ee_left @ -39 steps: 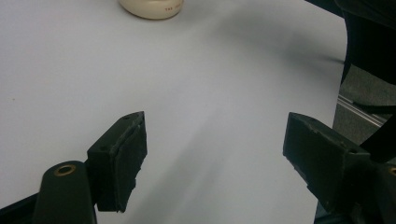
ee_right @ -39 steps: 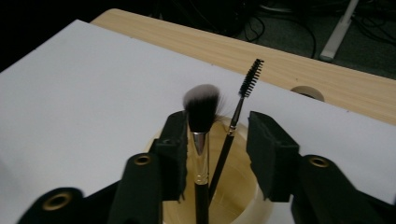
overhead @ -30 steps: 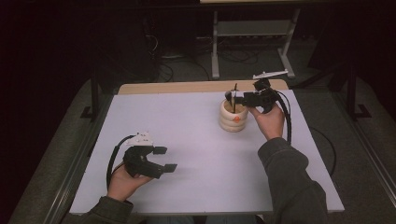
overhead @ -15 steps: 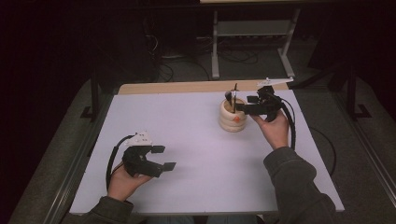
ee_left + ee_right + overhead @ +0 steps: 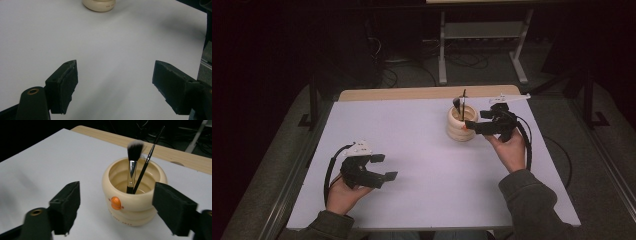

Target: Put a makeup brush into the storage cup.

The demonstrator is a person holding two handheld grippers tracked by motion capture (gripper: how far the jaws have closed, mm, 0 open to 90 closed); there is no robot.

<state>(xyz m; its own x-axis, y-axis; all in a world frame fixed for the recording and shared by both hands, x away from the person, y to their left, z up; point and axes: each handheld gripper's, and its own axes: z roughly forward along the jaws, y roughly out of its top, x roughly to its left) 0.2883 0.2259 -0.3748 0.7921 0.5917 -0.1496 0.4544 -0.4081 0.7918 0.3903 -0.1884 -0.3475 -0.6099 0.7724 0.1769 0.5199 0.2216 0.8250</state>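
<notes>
In the left gripper view the cup sits at the top edge, which cuts off all but its base; the print on it is too small to read. At the right edge a grey part of the gripper is cropped.

In the right gripper view the lower ends of the brush and the thin wand are hidden inside the cup, and the print under the orange mark is too blurred to read. The left jaw is smeared at lower left.

In the high view the floor clutter at top is too dark to make out, and both sleeves run off the bottom edge.
</notes>
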